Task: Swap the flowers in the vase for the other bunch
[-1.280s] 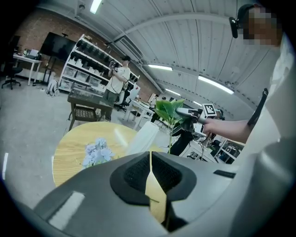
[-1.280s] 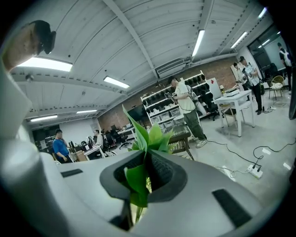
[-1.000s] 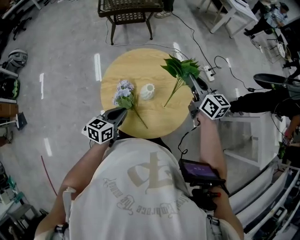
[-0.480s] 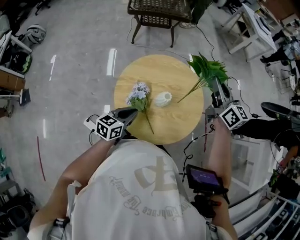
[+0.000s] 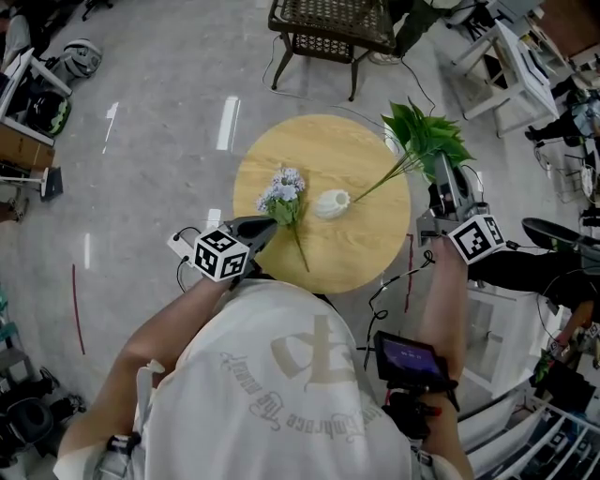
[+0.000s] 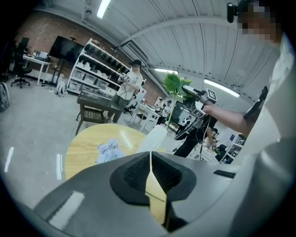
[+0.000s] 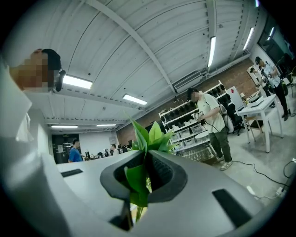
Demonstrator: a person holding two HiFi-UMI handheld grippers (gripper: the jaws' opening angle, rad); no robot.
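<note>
A white vase [image 5: 330,202] stands near the middle of the round wooden table [image 5: 361,253]. The bunch of pale purple flowers [image 5: 283,190] lies on the table left of it, stem toward me. My left gripper [image 5: 270,223] is shut beside that bunch, low over the table's near edge; in the left gripper view its jaws [image 6: 150,159] meet with nothing between them, and the purple flowers [image 6: 108,150] and the vase [image 6: 155,138] lie ahead. My right gripper [image 5: 438,161] is shut on the green leafy bunch [image 5: 427,136], held up at the table's right edge, stem end slanting toward the vase. Leaves [image 7: 138,180] fill its jaws [image 7: 145,162].
A dark wicker chair [image 5: 333,23] stands beyond the table. White furniture [image 5: 511,56] and cables [image 5: 412,89] are on the floor at the right. A person [image 7: 210,120] stands by shelves further off. A phone rig [image 5: 408,354] hangs at my waist.
My right gripper has risen and drawn out to the right with the green bunch, so the stem hangs clear above the table. The left gripper has stayed beside the purple flowers.
</note>
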